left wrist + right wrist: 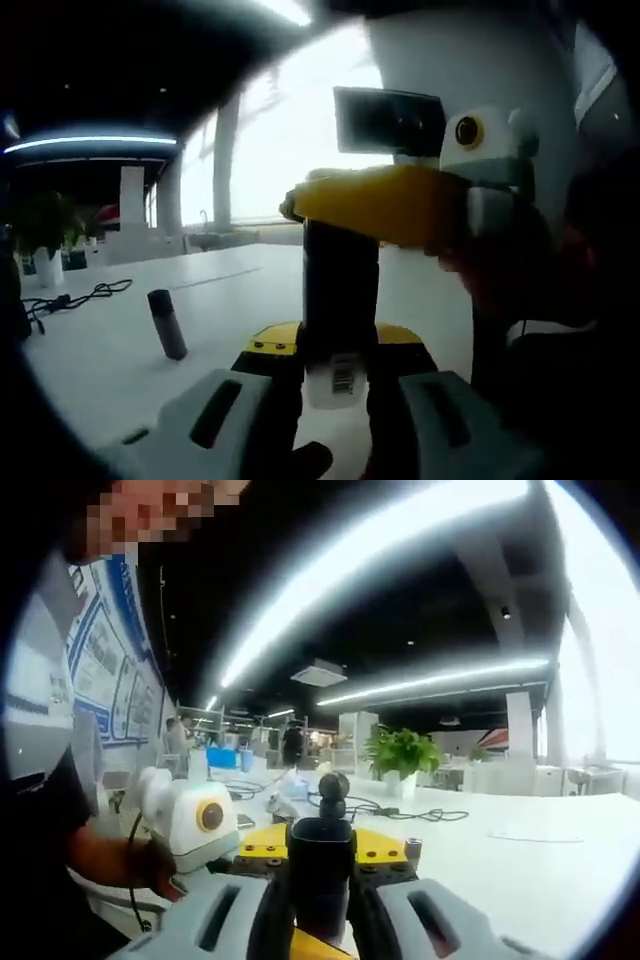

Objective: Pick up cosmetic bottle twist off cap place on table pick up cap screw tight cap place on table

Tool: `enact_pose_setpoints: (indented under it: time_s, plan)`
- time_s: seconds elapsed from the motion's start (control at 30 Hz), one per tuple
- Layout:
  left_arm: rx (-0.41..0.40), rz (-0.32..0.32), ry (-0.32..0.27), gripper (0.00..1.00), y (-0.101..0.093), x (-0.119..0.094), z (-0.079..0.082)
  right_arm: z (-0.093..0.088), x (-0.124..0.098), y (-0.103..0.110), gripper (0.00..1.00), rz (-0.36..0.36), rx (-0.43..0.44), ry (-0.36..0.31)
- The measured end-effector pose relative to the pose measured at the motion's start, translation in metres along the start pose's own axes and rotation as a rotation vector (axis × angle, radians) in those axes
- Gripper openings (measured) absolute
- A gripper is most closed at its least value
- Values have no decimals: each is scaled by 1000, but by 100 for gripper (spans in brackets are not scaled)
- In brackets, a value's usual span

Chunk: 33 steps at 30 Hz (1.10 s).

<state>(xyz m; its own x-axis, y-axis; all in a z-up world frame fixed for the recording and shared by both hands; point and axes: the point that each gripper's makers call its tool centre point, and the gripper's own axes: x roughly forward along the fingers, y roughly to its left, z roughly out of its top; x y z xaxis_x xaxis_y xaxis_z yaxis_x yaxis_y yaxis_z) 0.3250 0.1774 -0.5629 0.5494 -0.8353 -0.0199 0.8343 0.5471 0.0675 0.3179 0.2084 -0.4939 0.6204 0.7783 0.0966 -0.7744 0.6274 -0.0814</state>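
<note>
Black and upright, the cosmetic bottle (340,300) stands clamped between the jaws of the left gripper (335,400) in the left gripper view, its pale labelled base with a barcode sitting low between the yellow-tipped jaws, above the white table (110,360). Across its top end reaches the right gripper (385,205), coming in from the right with its yellow jaw closed around the bottle's upper part, where the cap would be; the cap itself is hidden by that jaw. A person's hand (500,270) holds that gripper. Further left on the table stands a small dark cylinder (167,323), well apart from the bottle, and a black cable (75,298) lies near the far edge.

The right gripper view looks down the bottle's length instead: the right gripper (320,900) has its jaws pressed against the dark top end of the bottle (320,865). To the left sits the white body of the left gripper (185,820). This view adds a potted green plant (402,752) and more cable (400,810) on the table (540,870).
</note>
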Motion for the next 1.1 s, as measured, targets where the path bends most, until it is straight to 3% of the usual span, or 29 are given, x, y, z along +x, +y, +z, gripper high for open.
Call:
enact_pose_setpoints:
  time_s: [0.1,0.13,0.3,0.43,0.6,0.8,0.93,1.1]
  plan:
    - [14,-26,6,13,-3,-1,1,1,-2,3,12,26,-18,-7]
    - [-15,-63,-1,13,-9,-2,2,3,-4,4,12,34,-8,-11]
    - [4,-85,-1,13,-11,-5,3,5,-6,8,12,75,9,-16]
    - [46,-36,13,13,-4,-4,3,4,-5,1,15,33,62,-35]
    - [32,-38,29,13,-4,-4,-1,0,-4,1,15,0,53,-42]
    - [87,5,57,13,1,-3,-4,-1,-1,-5,18,-94,31,-45]
    - [67,-2,50,13,-2,-1,-3,5,3,-7,18,-121,40,-60]
    - [33,-32,29,12,-5,-4,0,8,3,-2,17,-100,28,-50]
